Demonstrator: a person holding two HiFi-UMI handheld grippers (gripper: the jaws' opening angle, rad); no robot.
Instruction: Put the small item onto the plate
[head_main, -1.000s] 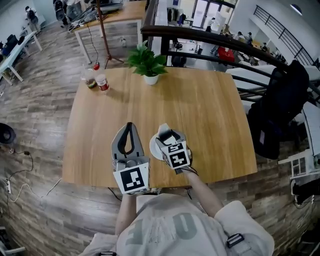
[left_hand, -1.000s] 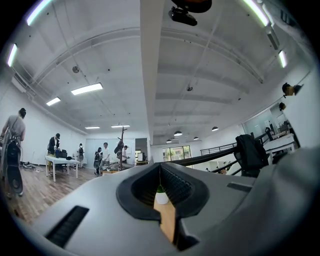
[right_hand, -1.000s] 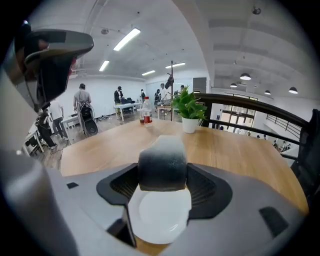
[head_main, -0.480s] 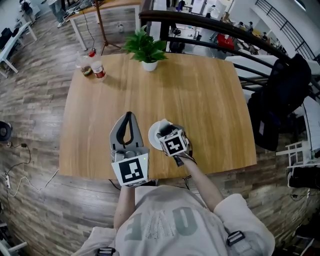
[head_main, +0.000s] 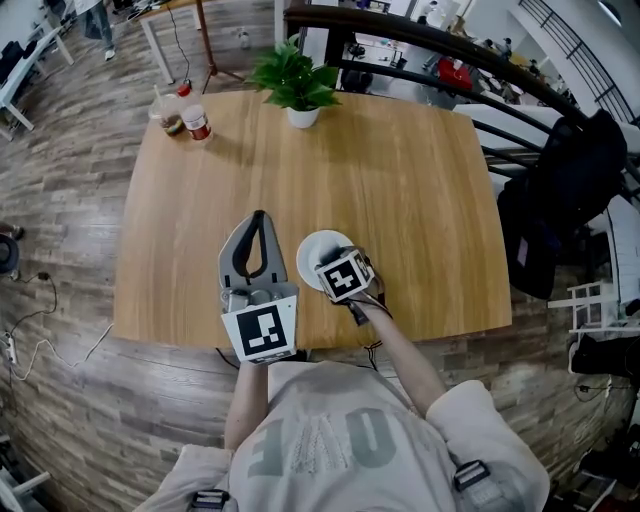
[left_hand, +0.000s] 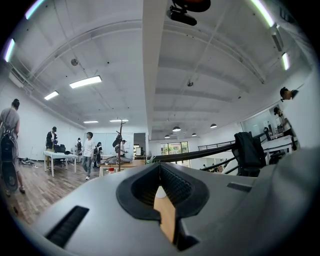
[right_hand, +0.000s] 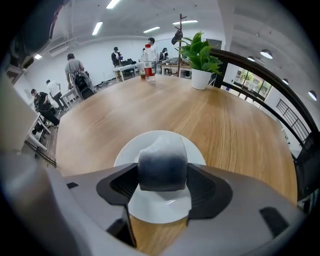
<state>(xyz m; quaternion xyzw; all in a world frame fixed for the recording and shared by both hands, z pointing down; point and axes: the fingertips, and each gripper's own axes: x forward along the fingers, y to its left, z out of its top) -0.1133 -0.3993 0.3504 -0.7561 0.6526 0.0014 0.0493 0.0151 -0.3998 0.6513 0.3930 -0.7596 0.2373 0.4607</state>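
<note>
While the right tool (right_hand: 163, 184) clamps the small gray block (right_hand: 162, 159) directly over the middle of the white plate (right_hand: 159, 209), the release looks straight down, with the left tool (head_main: 257, 232) closed, empty, just left.

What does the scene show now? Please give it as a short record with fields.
right gripper: shut on the small item, over the plate
small item: grey, soft-looking; contact with the plate unclear
plate: white, near the table's front edge
left gripper: shut, empty, left of the plate
table: wooden
far side: potted plant
</note>
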